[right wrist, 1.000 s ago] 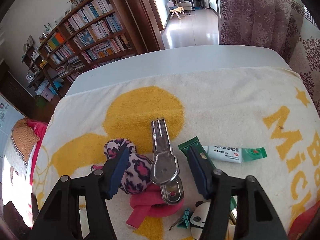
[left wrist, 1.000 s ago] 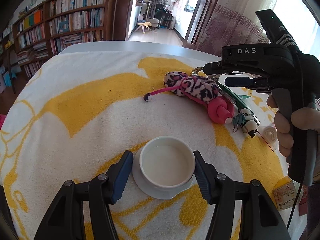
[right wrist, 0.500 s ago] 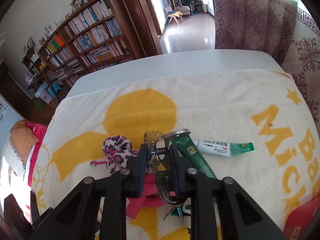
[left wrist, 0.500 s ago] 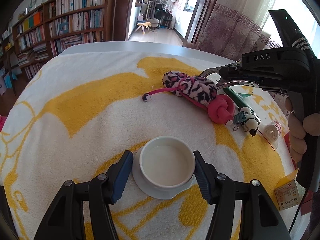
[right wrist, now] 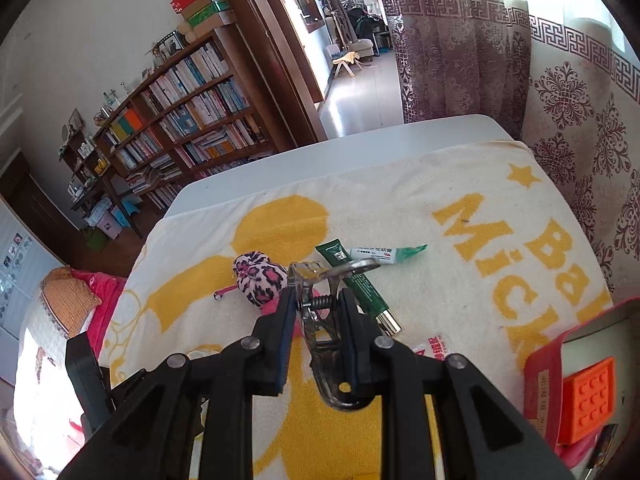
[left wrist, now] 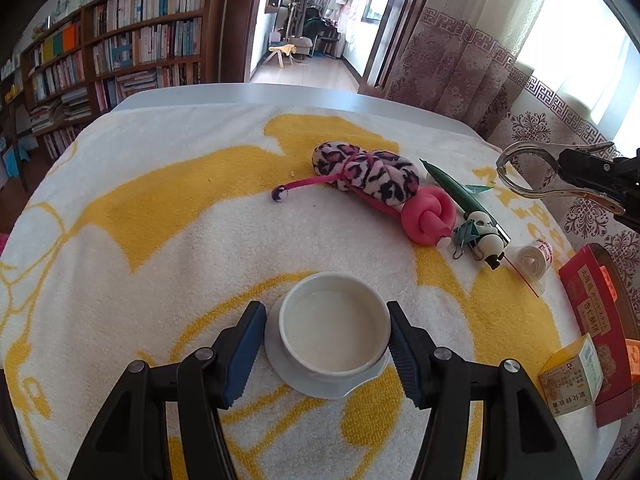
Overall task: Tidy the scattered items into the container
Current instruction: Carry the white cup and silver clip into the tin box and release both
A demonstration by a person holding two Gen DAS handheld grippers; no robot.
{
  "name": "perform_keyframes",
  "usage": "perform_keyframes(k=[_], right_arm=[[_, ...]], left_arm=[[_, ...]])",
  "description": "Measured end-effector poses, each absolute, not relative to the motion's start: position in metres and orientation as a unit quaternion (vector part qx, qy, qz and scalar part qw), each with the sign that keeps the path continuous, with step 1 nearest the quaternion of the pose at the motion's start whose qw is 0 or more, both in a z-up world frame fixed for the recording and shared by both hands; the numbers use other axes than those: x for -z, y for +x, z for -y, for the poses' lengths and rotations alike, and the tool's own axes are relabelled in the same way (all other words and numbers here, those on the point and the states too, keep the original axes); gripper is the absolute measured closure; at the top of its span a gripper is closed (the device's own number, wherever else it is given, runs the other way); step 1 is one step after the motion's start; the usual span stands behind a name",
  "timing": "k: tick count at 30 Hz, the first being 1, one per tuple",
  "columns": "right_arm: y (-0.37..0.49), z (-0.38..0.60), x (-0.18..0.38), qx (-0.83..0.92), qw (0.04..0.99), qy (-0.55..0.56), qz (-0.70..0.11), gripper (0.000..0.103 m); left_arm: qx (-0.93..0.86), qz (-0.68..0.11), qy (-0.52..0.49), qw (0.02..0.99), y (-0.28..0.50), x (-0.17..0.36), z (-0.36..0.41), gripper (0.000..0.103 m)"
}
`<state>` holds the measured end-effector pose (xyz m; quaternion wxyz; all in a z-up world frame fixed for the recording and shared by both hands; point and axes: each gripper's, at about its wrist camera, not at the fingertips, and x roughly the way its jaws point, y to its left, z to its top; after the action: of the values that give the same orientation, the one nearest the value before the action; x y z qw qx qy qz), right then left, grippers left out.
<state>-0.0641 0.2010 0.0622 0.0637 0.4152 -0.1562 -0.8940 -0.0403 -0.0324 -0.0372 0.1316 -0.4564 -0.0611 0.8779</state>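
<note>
My left gripper (left wrist: 326, 320) straddles a white cup (left wrist: 334, 332) on its saucer (left wrist: 312, 384) near the towel's front; its pads rest against the cup's rim and the saucer's edge. My right gripper (right wrist: 318, 300) is shut on a metal spring clip (right wrist: 340, 270), held in the air above the towel; in the left wrist view that clip (left wrist: 560, 176) hangs at the right edge. A red box (right wrist: 544, 360) with an orange brick (right wrist: 588, 396) in it stands at the lower right. A leopard plush toy (left wrist: 368, 172) with a pink knot lies mid-towel.
Beside the toy lie a green tube (left wrist: 452, 192), a teal binder clip (left wrist: 464, 234), a panda figure (left wrist: 488, 240) and a tape roll (left wrist: 534, 256). A small yellow carton (left wrist: 572, 376) leans on the red box (left wrist: 592, 312). The yellow-and-white towel (left wrist: 160, 240) covers the table.
The right gripper closed on the metal clip that lay on the towel, then lifted it up and away to the right. The left gripper and the cup stayed put.
</note>
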Motion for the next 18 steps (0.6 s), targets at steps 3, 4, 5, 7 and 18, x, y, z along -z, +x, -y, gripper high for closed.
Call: perform_keyframes(k=[3, 4, 5, 7, 18], right_arm=[[-0.039, -0.221, -0.070, 0.897, 0.054, 0.401, 0.175, 0.079], [-0.031, -0.229, -0.071, 0.898, 0.051, 0.398, 0.184, 0.079], [-0.023, -0.237, -0.071, 0.897, 0.048, 0.394, 0.193, 0.079], [-0.007, -0.252, -0.072, 0.896, 0.040, 0.388, 0.210, 0.079], [0.082, -0.346, -0.070, 0.897, -0.038, 0.341, 0.278, 0.079]], left_arm=[[-0.882, 0.063, -0.447, 0.136, -0.036, 0.030, 0.031, 0.041], [-0.883, 0.064, -0.443, 0.138, -0.034, 0.027, 0.030, 0.041], [-0.884, 0.066, -0.440, 0.140, -0.033, 0.024, 0.029, 0.041], [-0.886, 0.070, -0.434, 0.146, -0.029, 0.019, 0.027, 0.041], [-0.881, 0.060, -0.429, 0.191, -0.004, 0.008, -0.016, 0.041]])
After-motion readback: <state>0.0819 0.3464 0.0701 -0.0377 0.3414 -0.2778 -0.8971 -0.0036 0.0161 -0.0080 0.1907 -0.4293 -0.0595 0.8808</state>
